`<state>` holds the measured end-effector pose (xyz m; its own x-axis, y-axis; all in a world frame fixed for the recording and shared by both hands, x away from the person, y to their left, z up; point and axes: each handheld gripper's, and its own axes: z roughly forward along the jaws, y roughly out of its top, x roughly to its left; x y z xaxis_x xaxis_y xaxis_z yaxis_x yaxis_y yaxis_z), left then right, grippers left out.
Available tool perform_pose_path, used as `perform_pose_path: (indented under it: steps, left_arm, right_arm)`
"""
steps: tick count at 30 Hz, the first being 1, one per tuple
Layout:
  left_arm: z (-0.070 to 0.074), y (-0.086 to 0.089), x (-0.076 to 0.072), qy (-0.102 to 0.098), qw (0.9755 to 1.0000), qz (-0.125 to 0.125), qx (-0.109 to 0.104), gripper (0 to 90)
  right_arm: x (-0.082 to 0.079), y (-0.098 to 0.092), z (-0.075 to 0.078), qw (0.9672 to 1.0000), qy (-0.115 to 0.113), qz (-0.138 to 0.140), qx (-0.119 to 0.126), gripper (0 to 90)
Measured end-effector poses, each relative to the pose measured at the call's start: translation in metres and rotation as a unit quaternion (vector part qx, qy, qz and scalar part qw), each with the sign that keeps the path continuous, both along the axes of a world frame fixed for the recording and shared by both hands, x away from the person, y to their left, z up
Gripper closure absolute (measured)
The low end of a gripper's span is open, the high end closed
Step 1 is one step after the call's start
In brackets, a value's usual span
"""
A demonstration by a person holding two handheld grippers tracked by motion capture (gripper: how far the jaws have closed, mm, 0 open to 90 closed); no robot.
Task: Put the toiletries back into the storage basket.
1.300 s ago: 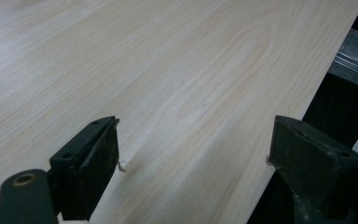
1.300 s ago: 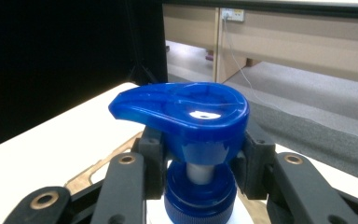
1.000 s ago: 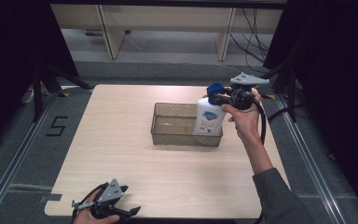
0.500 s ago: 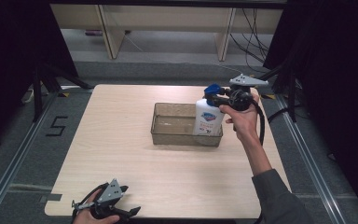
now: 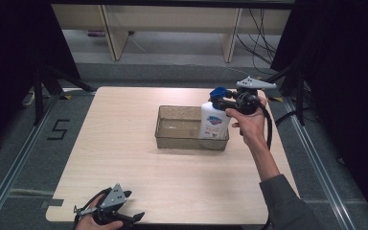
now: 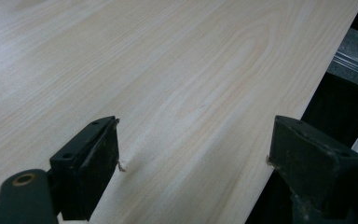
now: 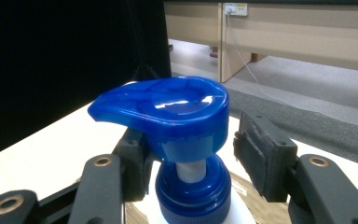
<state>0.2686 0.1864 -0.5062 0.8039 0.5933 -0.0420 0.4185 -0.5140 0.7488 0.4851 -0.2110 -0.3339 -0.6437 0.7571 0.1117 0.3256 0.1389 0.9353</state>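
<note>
A white soap bottle (image 5: 214, 123) with a blue pump head (image 7: 168, 107) stands upright in the right end of a clear rectangular tray (image 5: 172, 143) on the table. My right gripper (image 5: 223, 101) reaches in from the right at pump height, one jaw on each side of the pump neck (image 7: 191, 149). A narrow gap shows between the right pad (image 7: 261, 158) and the pump, so the jaws are open. My left gripper (image 5: 136, 218) rests low at the table's near left edge. Its jaws (image 6: 193, 154) are spread wide over bare wood with nothing between them.
The light wooden table (image 5: 124, 158) has its near edge right beside the left gripper. Metal floor rails (image 5: 14, 163) run along both sides of the table. Shelving legs (image 5: 112, 38) and cables (image 5: 263, 33) lie beyond the far edge.
The bottle and the right gripper have barely shifted, settling slightly lower in the tray. The left gripper has stayed where it was.
</note>
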Motion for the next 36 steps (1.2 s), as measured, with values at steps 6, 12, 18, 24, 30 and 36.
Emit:
perform_pose_path:
  steps: [6, 12, 18, 24, 30, 36]
  left_arm:
    - [0.0, -0.0001, 0.0, 0.0, 1.0, 0.0, -0.001, 15.4]
    - [0.0, 0.0, 0.0, 0.0, 1.0, 0.001, -0.001, 15.4]
    - [0.0, -0.0001, -0.0001, 0.0, 1.0, 0.0, -0.001, 15.4]
    - [-0.0001, -0.0001, 0.0, 0.0, 1.0, 0.001, -0.001, 15.4]
    - [-0.0001, 0.0002, 0.0004, -0.001, 1.0, 0.002, 0.001, 15.4]
    - [-0.0003, 0.0001, 0.0, -0.001, 1.0, 0.002, -0.003, 15.4]
  right_arm:
    - [-0.0022, -0.0016, 0.0013, 0.9999, 0.001, -0.007, -0.009, 43.9]
    - [-0.0023, -0.0015, 0.0, 0.9999, 0.005, -0.014, -0.004, 40.8]
    - [-0.003, -0.0016, -0.0001, 0.9999, 0.009, -0.012, -0.004, 39.9]
    - [-0.004, -0.002, -0.0033, 0.9997, 0.017, -0.016, 0.005, 33.1]
    - [-0.0068, -0.0007, -0.0063, 0.9998, 0.02, -0.007, 0.003, 32.8]
    - [-0.0094, 0.0002, -0.0052, 0.9997, 0.022, -0.006, 0.012, 31.4]
